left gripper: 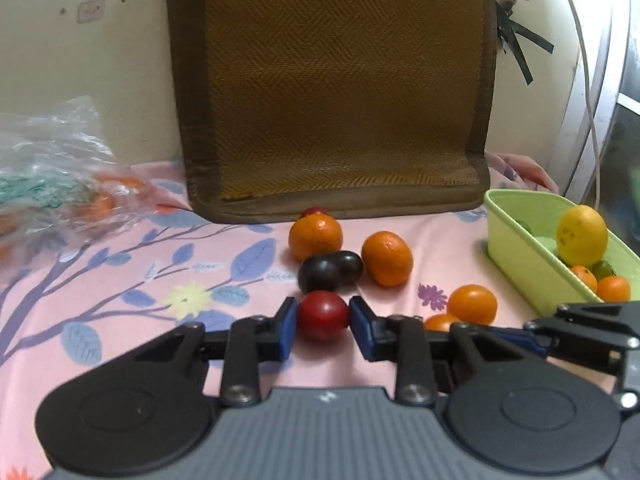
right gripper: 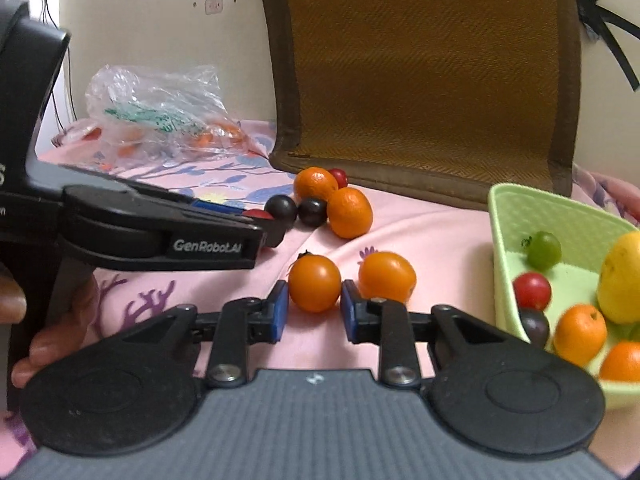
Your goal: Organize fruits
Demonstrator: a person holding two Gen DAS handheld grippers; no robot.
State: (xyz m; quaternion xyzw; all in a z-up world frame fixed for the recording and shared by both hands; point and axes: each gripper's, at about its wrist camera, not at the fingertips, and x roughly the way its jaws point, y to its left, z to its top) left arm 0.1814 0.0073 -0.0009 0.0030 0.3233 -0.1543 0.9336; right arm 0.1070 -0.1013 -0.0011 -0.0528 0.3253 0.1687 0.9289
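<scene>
A red tomato (left gripper: pixel 322 314) rests on the pink floral cloth, and my left gripper (left gripper: pixel 322 320) is shut on it, a blue pad against each side. My right gripper (right gripper: pixel 314 304) is shut on an orange tomato (right gripper: pixel 315 282) that also sits on the cloth. A second orange tomato (right gripper: pixel 387 276) lies just right of it. Behind are two dark round fruits (left gripper: pixel 320 274), two tangerines (left gripper: pixel 315 237) and a small red fruit (right gripper: pixel 339 177). A green basket (right gripper: pixel 504 264) at the right holds a lemon (right gripper: pixel 622 276), tangerines and small tomatoes.
A brown woven mat (left gripper: pixel 332 92) leans against the wall behind the fruit. A crumpled clear plastic bag (right gripper: pixel 160 116) holding more fruit lies at the back left. A person's hand (right gripper: pixel 60 332) holds the left gripper's handle. Cables hang at the far right.
</scene>
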